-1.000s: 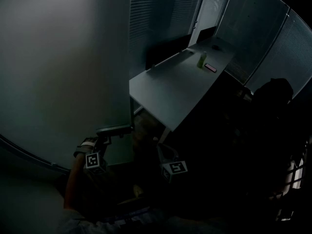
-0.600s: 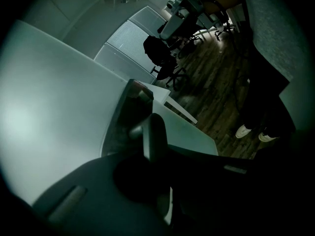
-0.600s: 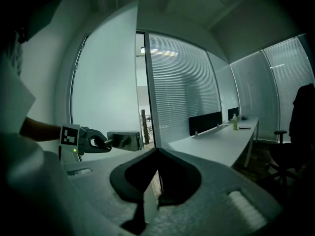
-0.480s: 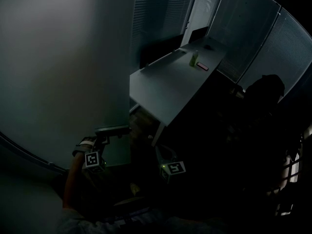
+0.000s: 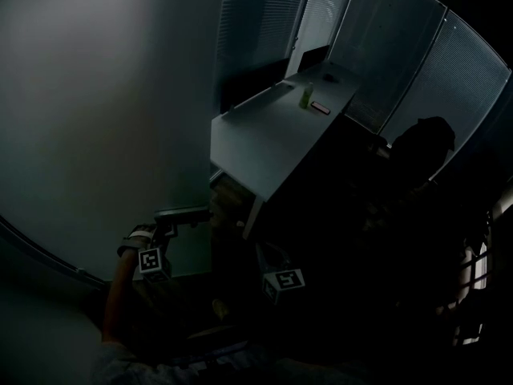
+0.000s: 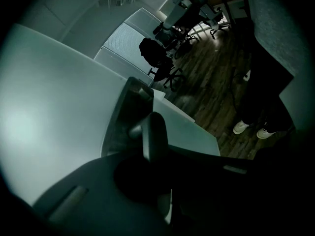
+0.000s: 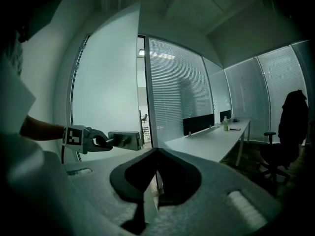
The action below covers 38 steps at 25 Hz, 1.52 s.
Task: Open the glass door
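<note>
Left gripper [image 7: 100, 141]: clamped on handle [image 6: 151, 134], 8 o'clock, so the door [image 7: 106, 82] can be swung.
Right gripper [image 7: 157, 151]: jaws together, empty, held clear at 6 o'clock.

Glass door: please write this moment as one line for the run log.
door: ajar | left gripper: shut on handle | right gripper: shut, empty, clear of door
</note>
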Motion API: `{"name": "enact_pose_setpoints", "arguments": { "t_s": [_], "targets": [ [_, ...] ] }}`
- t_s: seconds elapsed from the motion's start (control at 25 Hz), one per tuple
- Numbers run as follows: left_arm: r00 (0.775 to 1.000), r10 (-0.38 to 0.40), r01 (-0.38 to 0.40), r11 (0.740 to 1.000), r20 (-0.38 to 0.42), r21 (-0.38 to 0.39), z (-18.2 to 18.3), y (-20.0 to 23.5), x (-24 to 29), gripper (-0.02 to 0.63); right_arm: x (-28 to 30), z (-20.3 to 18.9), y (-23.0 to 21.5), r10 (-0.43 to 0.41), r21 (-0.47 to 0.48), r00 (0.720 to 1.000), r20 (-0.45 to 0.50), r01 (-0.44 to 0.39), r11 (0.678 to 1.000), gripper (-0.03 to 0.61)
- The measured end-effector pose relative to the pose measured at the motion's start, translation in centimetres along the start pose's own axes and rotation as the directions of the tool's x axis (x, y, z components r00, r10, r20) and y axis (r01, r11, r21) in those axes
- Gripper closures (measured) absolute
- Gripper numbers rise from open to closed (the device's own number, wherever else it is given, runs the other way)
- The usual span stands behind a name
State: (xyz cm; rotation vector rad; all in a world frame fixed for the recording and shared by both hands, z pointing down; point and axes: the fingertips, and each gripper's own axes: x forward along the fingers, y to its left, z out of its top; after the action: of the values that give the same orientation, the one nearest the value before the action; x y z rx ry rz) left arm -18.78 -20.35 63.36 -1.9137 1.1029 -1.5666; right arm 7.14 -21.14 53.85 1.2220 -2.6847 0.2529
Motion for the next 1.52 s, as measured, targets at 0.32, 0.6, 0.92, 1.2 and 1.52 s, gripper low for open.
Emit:
{"name": "enact_pose_setpoints", "arguments": {
  "t_s": [0.32,0.6,0.92,1.2,1.52],
  "targets": [
    [1.0,0.003,-0.004,1.0,0.026,0.025,0.8,-1.3,-1.9,0.612,-2.9,-0.7,2.0,-0.033,0.014,0.999,0.001,0.033,0.999,0.575],
    [0.999,0.005,-0.007,0.999,0.054,0.043,1.1,-2.8,-3.1,0.612,-4.6,-1.8,3.9,-0.063,0.014,0.998,-0.005,0.063,0.998,0.575],
    [0.996,0.01,-0.016,0.997,0.088,0.07,1.9,-4.1,-4.9,0.612,-7.3,-2.3,5.0,-0.11,0.021,0.994,0.007,0.109,0.994,0.575],
    [0.994,-0.007,-0.004,0.995,0.109,0.095,1.9,-5.7,-7.1,0.612,-9.2,-2.7,7.0,-0.129,0.031,0.991,0.016,0.129,0.991,0.575],
    [0.99,-0.023,0.006,0.993,0.138,0.118,2.3,-8.2,-9.9,0.612,-12.1,-3.6,8.9,-0.169,0.044,0.985,0.023,0.168,0.985,0.575]
  ]
}}
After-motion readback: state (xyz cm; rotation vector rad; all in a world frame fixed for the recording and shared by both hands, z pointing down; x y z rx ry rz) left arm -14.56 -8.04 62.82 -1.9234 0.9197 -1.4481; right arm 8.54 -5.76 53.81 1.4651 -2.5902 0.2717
